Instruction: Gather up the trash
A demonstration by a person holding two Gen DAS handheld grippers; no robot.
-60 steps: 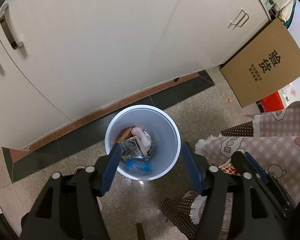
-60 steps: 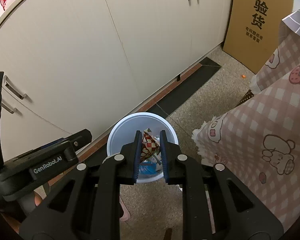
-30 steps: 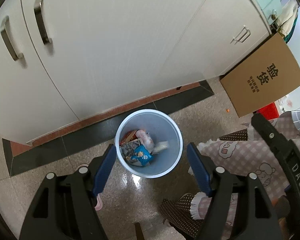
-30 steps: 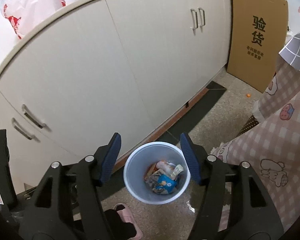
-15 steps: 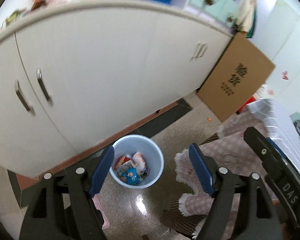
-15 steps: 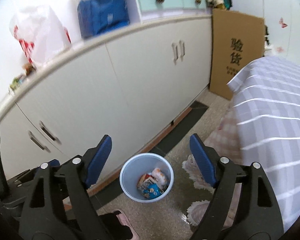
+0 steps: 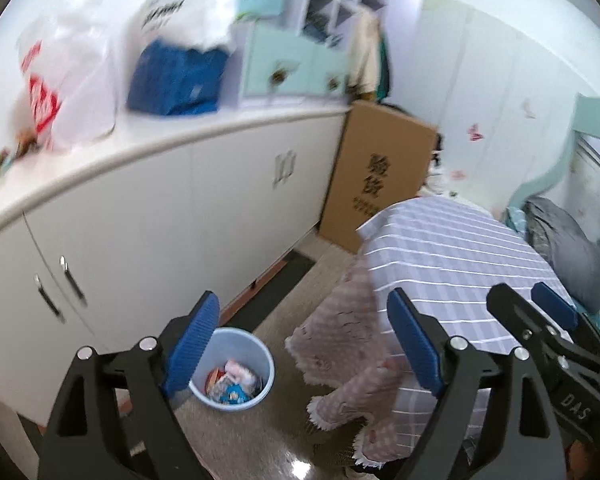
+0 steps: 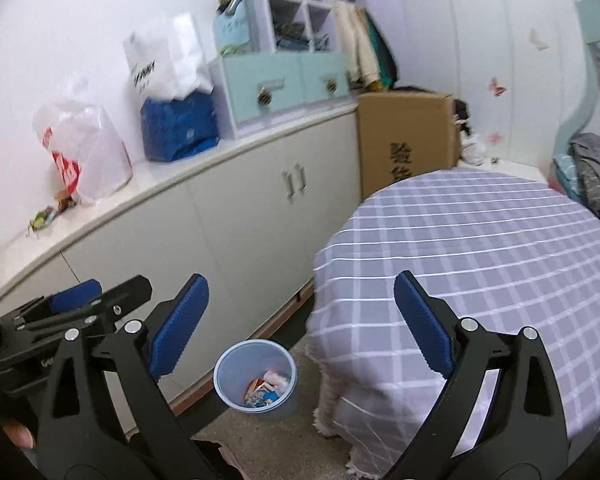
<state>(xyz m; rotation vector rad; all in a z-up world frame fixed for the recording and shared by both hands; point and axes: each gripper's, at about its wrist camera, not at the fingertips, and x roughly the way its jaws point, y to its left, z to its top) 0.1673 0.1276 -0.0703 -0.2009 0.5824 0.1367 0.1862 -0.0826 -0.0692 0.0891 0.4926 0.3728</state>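
Note:
A pale blue waste bin (image 7: 236, 368) (image 8: 256, 376) stands on the floor by the white cabinets, with several snack wrappers (image 7: 232, 384) (image 8: 266, 390) lying inside. My left gripper (image 7: 304, 344) hangs well above it, its jaws opening with nothing between the blue pads. My right gripper (image 8: 300, 324) is also high over the bin, jaws opening wide and empty. In the left wrist view the right gripper (image 7: 540, 336) shows at the lower right. The left gripper (image 8: 76, 300) shows at the left of the right wrist view.
A round table under a checked purple cloth (image 8: 480, 248) (image 7: 452, 264) fills the right side. White cabinets (image 8: 220, 220) carry plastic bags (image 8: 84, 148), a blue pack (image 8: 176, 124) and a mint drawer box (image 8: 276, 84). A cardboard box (image 7: 376, 176) leans in the corner.
Both grippers rose away from the bin and tilted up, so the counter top and table came into view. Both sets of jaws spread wider; the right one let go of a wrapper, which now lies in the bin.

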